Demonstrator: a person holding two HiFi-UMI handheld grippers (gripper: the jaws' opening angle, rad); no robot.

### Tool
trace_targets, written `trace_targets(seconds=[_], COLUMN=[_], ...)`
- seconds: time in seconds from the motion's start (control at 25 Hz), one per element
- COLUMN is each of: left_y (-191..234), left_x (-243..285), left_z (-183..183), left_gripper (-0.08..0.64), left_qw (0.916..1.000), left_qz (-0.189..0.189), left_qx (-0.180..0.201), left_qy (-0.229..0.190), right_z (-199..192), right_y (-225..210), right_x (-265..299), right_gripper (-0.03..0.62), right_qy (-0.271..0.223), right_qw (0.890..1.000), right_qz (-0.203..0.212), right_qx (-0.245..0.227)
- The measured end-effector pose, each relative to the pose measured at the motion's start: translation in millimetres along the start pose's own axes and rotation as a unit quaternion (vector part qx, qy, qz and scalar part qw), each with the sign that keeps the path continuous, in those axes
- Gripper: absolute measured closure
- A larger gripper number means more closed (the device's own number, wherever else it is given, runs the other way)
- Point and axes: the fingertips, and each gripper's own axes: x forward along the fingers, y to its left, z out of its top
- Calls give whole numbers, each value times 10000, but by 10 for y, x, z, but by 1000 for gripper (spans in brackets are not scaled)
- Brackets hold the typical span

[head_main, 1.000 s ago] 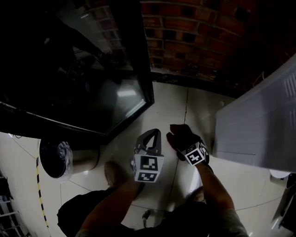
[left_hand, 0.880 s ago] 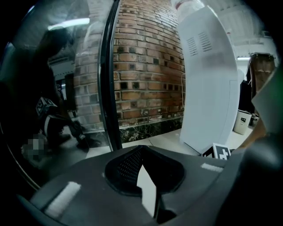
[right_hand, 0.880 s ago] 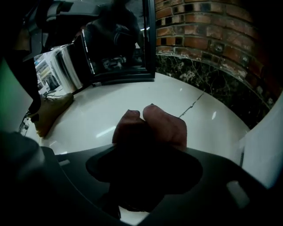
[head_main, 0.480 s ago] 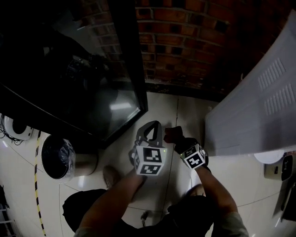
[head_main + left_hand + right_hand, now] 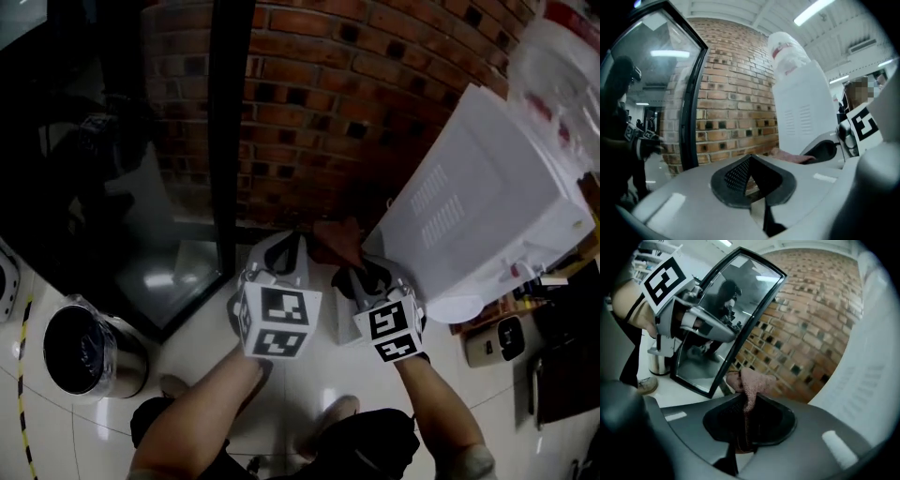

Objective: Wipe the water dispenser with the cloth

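Right gripper (image 5: 746, 401): jaws just been closing, now clamped on pinkish cloth (image 5: 752, 379). Left gripper (image 5: 749, 159): jaws together, empty. White water dispenser (image 5: 487, 202) just beside; brick wall (image 5: 309, 112) behind.

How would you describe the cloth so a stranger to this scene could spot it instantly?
Find the white water dispenser by the brick wall. Just left of it, the right gripper, its jaws just closed, pinches the cloth: the only soft, pinkish-brown thing there.

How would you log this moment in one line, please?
right gripper: fingers just closed on cloth | left gripper: shut, empty | water dispenser: right of cloth
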Motion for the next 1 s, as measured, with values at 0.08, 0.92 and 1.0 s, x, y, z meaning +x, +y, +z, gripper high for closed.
trace_targets(seconds=[0.08,0.92,1.0], left_y=[-112,465,496], left_x=[-36,-431,-420], left_z=[258,756,764], left_gripper=[560,560,560], left_qw=[9996,9980,9978], left_qz=[-187,-71,-52], left_qx=[38,-262,-305], left_qy=[-226,-576,-592], right_z=[384,1947,1884], right_y=[-359,-2999,-3098], right_x=[-217,-813,-811], right_gripper=[525,526,526], right_qy=[-47,1935,2183], right_qw=[9982,8605,8518], right_qz=[-496,-3900,-3942], right_qx=[-322,-2646,-2673])
